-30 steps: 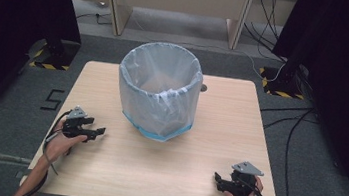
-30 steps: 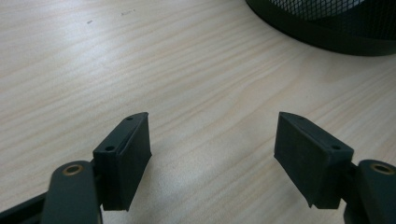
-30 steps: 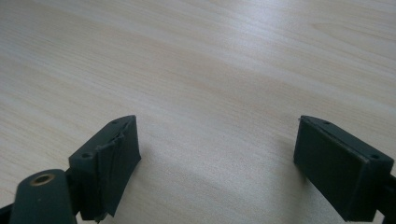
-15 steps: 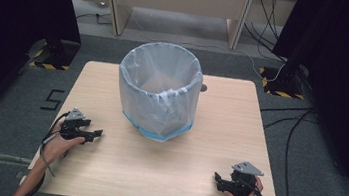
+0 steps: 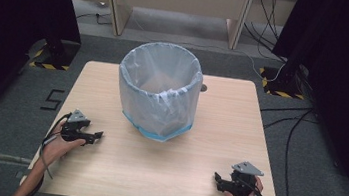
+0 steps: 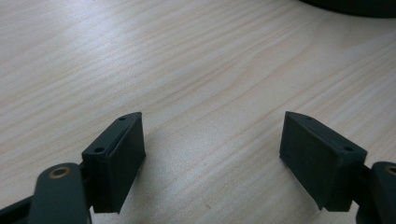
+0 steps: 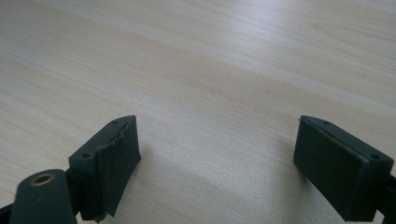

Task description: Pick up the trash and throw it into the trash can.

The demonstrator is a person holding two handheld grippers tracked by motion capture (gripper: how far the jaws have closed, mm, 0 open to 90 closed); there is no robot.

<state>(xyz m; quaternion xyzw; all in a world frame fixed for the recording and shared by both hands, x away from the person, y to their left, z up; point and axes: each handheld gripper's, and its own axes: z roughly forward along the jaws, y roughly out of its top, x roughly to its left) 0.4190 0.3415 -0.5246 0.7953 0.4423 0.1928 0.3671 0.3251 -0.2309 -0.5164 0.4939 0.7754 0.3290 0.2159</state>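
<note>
High view puts the lined bin (image 5: 159, 90) ahead between your wide-open, empty grippers, nearer your left gripper (image 5: 92, 135) (the right gripper (image 5: 218, 178) sits farther back).

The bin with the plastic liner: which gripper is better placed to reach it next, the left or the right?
Probably the left. The left gripper sits nearer the lined bin, its open jaws pointing toward the bin's base. The right gripper rests by the table's near edge, farther off. Both are empty.
</note>
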